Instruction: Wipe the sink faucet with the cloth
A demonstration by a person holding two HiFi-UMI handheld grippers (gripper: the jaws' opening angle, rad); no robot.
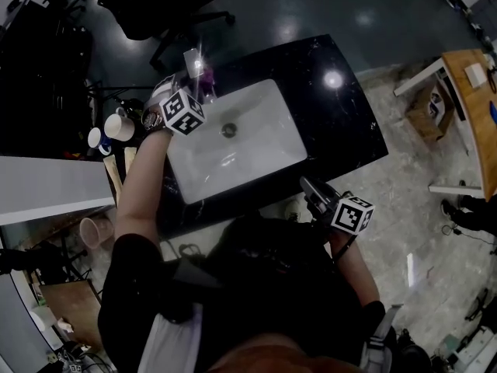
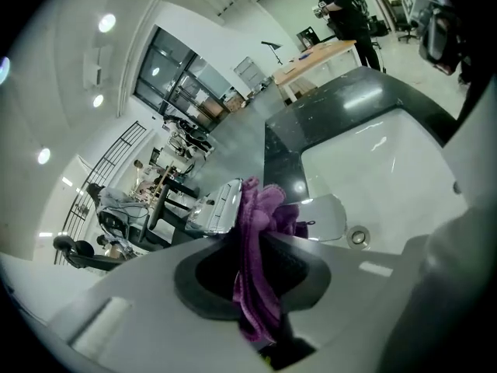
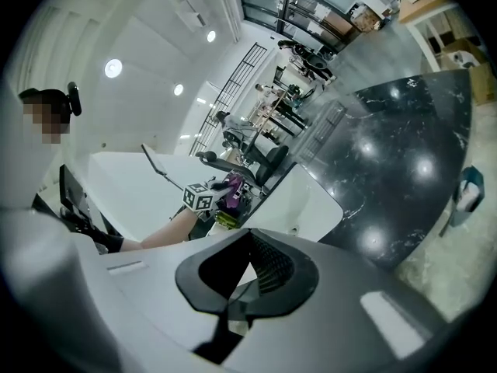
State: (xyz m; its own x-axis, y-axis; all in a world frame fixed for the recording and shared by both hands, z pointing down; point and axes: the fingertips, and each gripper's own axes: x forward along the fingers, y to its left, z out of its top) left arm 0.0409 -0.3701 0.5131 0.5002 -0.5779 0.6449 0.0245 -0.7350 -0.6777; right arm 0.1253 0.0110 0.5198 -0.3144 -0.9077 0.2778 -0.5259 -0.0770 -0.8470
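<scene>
The left gripper (image 2: 250, 264) is clamped on the purple cloth (image 2: 262, 207), just beside the shiny faucet (image 2: 216, 208) at the far left of the sink (image 2: 388, 169). I think it should press softly and rub all around. The right gripper (image 3: 250, 255) hangs near, jaws together, empty.

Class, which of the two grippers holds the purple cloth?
The left gripper, beside the faucet, jaws shut on the purple cloth; the right gripper is shut and empty.
</scene>
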